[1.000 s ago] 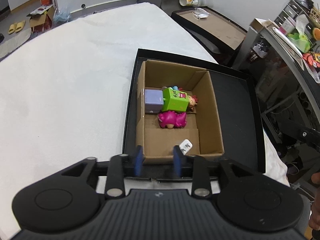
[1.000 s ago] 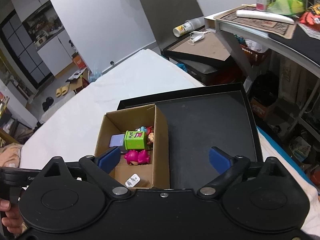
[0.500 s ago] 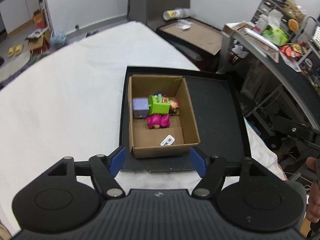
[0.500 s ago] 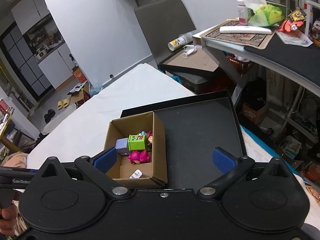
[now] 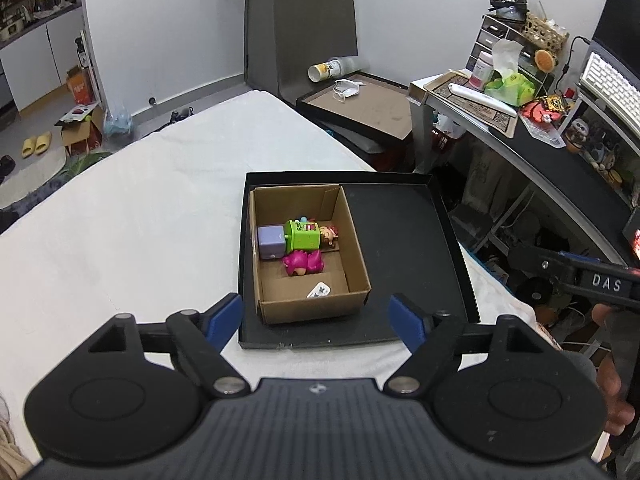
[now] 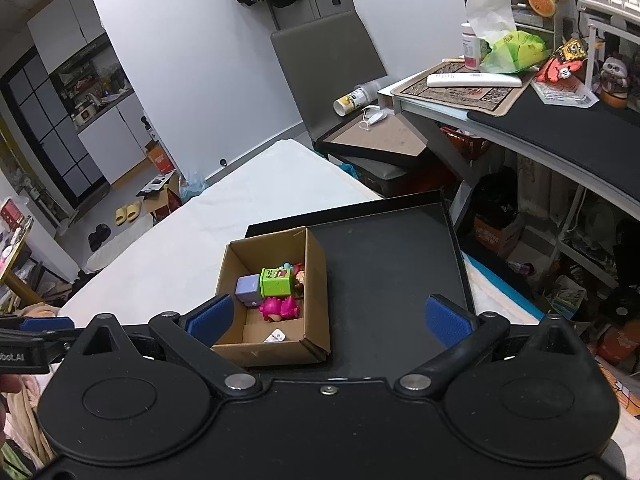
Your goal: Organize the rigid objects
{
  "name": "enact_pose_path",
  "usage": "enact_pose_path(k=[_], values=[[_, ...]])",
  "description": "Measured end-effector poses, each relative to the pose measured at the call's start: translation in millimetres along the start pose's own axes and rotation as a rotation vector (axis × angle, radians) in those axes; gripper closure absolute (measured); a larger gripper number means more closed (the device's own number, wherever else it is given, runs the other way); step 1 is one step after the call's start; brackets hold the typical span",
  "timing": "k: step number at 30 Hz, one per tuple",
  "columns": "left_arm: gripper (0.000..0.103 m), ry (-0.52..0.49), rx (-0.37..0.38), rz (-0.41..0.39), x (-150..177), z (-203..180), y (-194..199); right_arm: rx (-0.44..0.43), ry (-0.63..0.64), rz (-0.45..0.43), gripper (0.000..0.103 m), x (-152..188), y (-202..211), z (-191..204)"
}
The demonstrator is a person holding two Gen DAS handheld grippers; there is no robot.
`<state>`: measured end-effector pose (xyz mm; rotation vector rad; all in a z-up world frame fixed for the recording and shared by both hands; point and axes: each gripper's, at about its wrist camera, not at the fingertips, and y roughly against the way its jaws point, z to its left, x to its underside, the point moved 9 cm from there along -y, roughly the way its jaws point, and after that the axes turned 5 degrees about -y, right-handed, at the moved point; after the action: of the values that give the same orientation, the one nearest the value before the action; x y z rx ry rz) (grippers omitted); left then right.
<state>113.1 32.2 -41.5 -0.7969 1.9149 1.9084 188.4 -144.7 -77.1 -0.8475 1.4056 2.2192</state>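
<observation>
An open cardboard box (image 5: 356,256) (image 6: 316,280) stands in the left part of a black tray (image 5: 404,240) (image 6: 384,272) on a white-covered table (image 5: 140,220). Inside it lie a lilac cube (image 5: 271,241) (image 6: 249,289), a green cube (image 5: 303,235) (image 6: 276,282), a pink figure (image 5: 303,263) (image 6: 279,308), a small doll (image 5: 329,235) and a white packet (image 5: 319,290) (image 6: 274,336). My left gripper (image 5: 318,320) is open and empty, held above the tray's near edge. My right gripper (image 6: 328,318) is open and empty, held above the box and tray.
A grey chair (image 5: 316,36) with a second black tray (image 5: 360,108) on it stands beyond the table. A cluttered desk (image 5: 520,120) runs along the right side. Slippers and boxes lie on the floor at left.
My left gripper opened from nearly shut to wide, leaving the white packet in the box, and pulled back and up. My right gripper also rose and drew back.
</observation>
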Motion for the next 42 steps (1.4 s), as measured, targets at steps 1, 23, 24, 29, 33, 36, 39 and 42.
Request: enact_pose_path(k=[1, 23, 24, 29, 33, 36, 39, 42], values=[[0.023, 0.000, -0.003, -0.003, 2.3, -1.4, 3.9, 0.000, -0.001, -0.001, 0.000, 0.8, 2.7, 0.2], [0.022, -0.002, -0.035, -0.145, 37.7, -13.6, 51.0, 0.005, 0.029, -0.027, 0.000, 36.4, 58.6, 9.7], [0.022, 0.001, -0.032, -0.150, 38.2, -13.6, 51.4, 0.010, 0.032, -0.030, 0.000, 37.8, 60.1, 9.2], [0.022, -0.037, -0.023, -0.142, 47.3, -18.9, 47.5, 0.023, 0.037, -0.033, 0.000, 46.3, 63.9, 5.9], [0.022, -0.038, -0.019, -0.134, 51.4, -18.4, 45.9, 0.025, 0.036, -0.039, 0.000, 50.5, 67.6, 4.2], [0.022, -0.053, -0.017, -0.159, 50.1, -19.5, 51.1, 0.027, 0.036, -0.051, 0.000, 50.3, 70.0, 3.3], [0.022, -0.059, -0.005, -0.166, 49.6, -21.5, 56.2, 0.025, 0.038, -0.057, 0.000, 51.2, 72.3, 3.2], [0.022, -0.046, 0.000, -0.161, 48.4, -21.9, 59.5, 0.027, 0.044, -0.062, 0.000, 51.2, 73.9, 5.8]])
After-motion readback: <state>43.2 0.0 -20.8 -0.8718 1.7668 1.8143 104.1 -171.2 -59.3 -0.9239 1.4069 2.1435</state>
